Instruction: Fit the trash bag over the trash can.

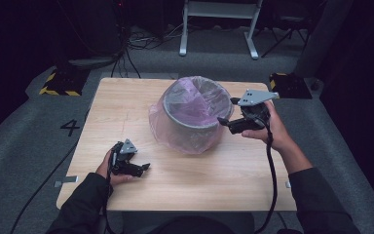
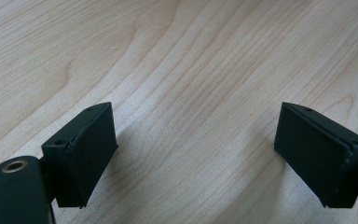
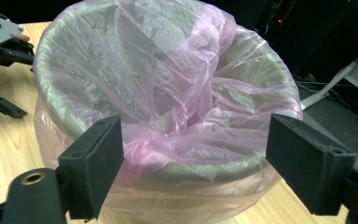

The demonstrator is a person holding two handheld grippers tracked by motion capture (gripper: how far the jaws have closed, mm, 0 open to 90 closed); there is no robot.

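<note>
Item: round grey metal bin (image 1: 195,127), lined with a thin translucent pink plastic bag (image 1: 175,131) whose top is folded out over the rim and hangs loosely down the outer wall. Location: upright on the light wooden desk (image 1: 126,102), towards its far edge and a little right of centre. In the right gripper view the bag (image 3: 168,93) sags in creased folds into the bin (image 3: 74,70).

Right gripper (image 1: 231,113): held at the bin's right side, level with the rim, jaws pointing left at it. Jaws spread apart, released; in the right gripper view (image 3: 193,158) the near rim lies between and just beyond them, and neither pad presses on plastic or metal.

Left gripper (image 1: 143,168): low over the desk near its near-left corner, well apart from the bin. Jaws wide apart, released; in the left gripper view (image 2: 196,154) bare wood grain (image 2: 191,70) lies between them.
</note>
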